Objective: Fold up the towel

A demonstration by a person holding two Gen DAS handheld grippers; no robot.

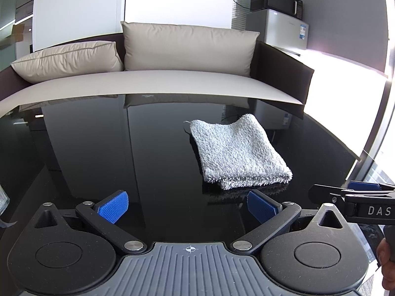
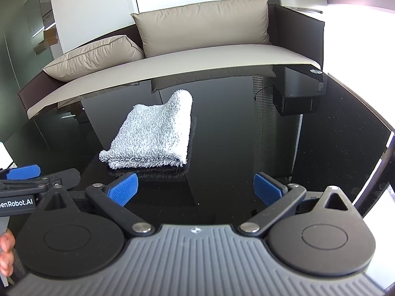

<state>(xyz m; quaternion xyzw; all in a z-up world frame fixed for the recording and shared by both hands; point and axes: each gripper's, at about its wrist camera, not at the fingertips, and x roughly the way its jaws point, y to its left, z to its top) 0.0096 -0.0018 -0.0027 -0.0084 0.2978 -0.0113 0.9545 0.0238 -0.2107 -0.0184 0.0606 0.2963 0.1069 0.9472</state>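
Observation:
A fluffy light grey towel lies folded into a small thick rectangle on the glossy black table. In the right wrist view the same towel sits left of centre, its far end bulging upward. My left gripper is open, blue pads wide apart, hovering just short of the towel's near edge and to its left. My right gripper is also open, a little back from the towel and to its right. Neither holds anything. Each gripper shows at the edge of the other's view.
A sofa with beige cushions runs along the table's far edge. A small fridge with a microwave on top stands at the back right. A hand holds the left gripper's handle. Bright window light floods the right side.

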